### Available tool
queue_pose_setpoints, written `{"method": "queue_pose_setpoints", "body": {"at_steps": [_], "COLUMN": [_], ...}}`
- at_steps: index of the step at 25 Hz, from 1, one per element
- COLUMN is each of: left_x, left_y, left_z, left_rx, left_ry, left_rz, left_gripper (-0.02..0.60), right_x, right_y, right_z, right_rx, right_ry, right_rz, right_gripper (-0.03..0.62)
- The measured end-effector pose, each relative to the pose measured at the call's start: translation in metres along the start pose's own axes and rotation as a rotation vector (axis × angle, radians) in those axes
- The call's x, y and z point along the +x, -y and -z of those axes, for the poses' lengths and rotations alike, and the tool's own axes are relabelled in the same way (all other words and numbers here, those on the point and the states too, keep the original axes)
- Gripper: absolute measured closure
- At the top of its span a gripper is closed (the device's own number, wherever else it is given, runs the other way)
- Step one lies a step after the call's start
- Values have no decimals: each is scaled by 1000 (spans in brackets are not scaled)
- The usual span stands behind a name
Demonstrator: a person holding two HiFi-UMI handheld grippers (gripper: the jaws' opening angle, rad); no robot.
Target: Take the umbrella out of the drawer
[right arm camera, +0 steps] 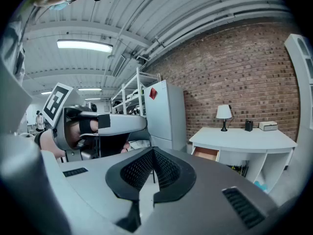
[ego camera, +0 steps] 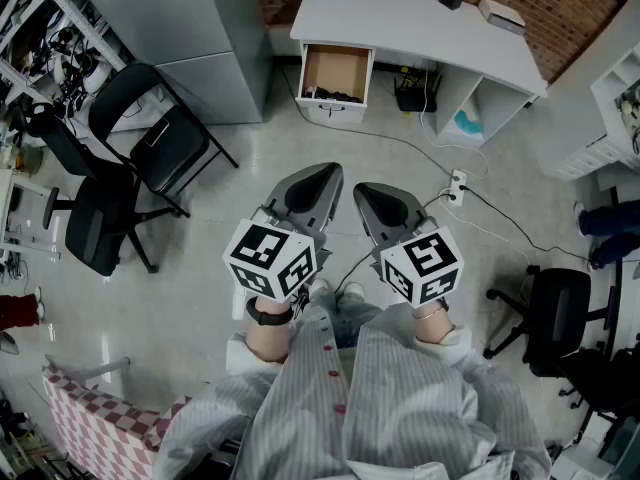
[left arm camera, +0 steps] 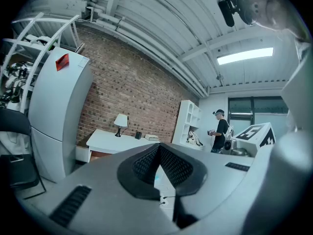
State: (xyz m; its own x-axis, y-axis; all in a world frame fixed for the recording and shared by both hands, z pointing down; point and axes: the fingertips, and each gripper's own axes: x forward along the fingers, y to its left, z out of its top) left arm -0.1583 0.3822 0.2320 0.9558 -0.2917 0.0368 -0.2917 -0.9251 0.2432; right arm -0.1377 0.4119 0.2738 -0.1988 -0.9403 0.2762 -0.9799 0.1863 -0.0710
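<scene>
A white desk stands against the brick wall, well ahead of me. Its left drawer is pulled open, and a dark thing that may be the umbrella lies along the drawer's front. My left gripper and right gripper are held side by side above the floor, pointing toward the desk and far from it. Both are shut with nothing between the pads. The left gripper view shows the left gripper with its tips together; the right gripper looks the same in its own view, with the drawer beyond.
Two black chairs stand on the left next to a grey fridge. A power strip with cables lies on the floor before the desk. An office chair is at the right. Another person stands by a white shelf.
</scene>
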Motion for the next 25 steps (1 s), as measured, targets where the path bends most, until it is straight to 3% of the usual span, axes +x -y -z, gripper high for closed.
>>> {"method": "queue_pose_setpoints", "body": {"at_steps": [14,25], "left_x": [25,40], "left_y": [11,22], "left_z": [5,11], "left_rx": [26,27], "left_ry": [-11,-9], "left_rz": [-40,-74], "left_gripper": [572,572], "right_x": [-11,-29], "right_y": [30,46], "right_z": [1,13], "right_rx": [23,6], "right_ry": [35,3], "right_rz": [-22,-41], "right_gripper": [560,559]}}
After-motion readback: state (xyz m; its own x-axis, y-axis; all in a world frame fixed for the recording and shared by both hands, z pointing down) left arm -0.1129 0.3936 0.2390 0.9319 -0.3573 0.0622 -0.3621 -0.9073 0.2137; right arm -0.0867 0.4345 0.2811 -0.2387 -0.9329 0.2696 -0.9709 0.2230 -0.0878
